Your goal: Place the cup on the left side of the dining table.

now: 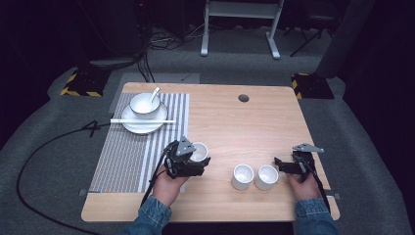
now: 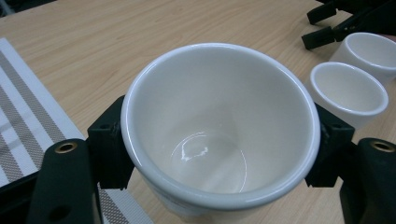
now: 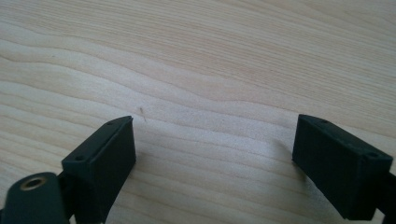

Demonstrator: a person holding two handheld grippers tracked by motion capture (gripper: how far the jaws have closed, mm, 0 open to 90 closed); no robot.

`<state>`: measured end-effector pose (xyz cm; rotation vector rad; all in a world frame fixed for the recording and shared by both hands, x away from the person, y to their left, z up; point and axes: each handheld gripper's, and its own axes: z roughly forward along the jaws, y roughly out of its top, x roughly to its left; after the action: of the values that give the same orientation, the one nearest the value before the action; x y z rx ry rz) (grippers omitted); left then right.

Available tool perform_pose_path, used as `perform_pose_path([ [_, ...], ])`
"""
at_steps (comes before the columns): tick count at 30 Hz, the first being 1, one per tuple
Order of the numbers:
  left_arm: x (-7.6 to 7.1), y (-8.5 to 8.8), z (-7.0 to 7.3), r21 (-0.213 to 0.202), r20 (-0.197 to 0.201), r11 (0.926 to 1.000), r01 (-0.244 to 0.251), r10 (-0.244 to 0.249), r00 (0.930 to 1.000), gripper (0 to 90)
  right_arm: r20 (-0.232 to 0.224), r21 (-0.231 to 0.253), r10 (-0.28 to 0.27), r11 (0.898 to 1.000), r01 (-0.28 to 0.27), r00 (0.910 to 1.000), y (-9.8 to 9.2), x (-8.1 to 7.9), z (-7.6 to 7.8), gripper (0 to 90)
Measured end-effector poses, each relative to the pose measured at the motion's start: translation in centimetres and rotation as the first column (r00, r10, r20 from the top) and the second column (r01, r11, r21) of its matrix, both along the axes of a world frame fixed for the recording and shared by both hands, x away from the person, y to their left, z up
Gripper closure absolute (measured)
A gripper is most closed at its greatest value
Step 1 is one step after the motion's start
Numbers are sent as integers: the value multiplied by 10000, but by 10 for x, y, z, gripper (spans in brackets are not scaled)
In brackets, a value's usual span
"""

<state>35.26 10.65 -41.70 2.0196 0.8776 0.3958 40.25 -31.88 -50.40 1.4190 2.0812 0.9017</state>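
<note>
Here, a white cup [image 2: 219,130] is pinched upright by the left gripper [image 1: 188,160] beside the striped mat [image 1: 129,152]; the right gripper [image 1: 286,165] is spread empty, seemingly just right of two cups [image 1: 254,176] on the table [image 1: 244,127].

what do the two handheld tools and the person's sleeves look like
Both the left tool and the right tool are black, each topped with a grey three-cornered plate and trailing a black cable. The jaws are blocky black pads on arms with brass-coloured eyelets. The person wears blue denim sleeves.
</note>
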Motion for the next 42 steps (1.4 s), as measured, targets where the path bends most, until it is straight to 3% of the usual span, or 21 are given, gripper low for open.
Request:
perform_pose_path([
  [5, 5, 10, 5, 160, 59, 9996, -225, 224, 9997, 272, 0, 2, 0, 10000, 0, 10000, 0, 0, 0, 131],
  [14, 12, 31, 13, -62, 87, 9977, -674, 674, 9977, 272, -1, 0, 0, 10000, 0, 10000, 0, 0, 0, 131],
  [24, 24, 58, 18, -35, 170, 9899, -1419, 1420, 9897, 272, 0, 0, -2, 10000, 2, 10000, 0, 0, 0, 132],
  [28, 29, 72, 17, -42, 217, 9814, -1920, 1921, 9811, 272, -3, 1, -1, 10000, 1, 10000, 0, 0, 0, 132],
  [29, 31, 78, 17, 38, 250, 9760, -2176, 2174, 9758, 272, -2, 0, -2, 10000, 2, 10000, 0, 0, 0, 132],
  [35, 38, 95, 14, -66, 162, 9656, -2601, 2602, 9654, 272, 0, 0, -3, 10000, 3, 10000, 0, 0, 0, 132],
  [38, 43, 103, 8, 129, 165, 9572, -2891, 2888, 9572, 272, -1, 1, -1, 10000, 1, 10000, 0, 0, 0, 132],
  [42, 49, 109, -2, 15, -80, 9504, -3110, 3110, 9504, 272, 0, -2, -1, 10000, 1, 10000, 0, 0, 0, 132],
])
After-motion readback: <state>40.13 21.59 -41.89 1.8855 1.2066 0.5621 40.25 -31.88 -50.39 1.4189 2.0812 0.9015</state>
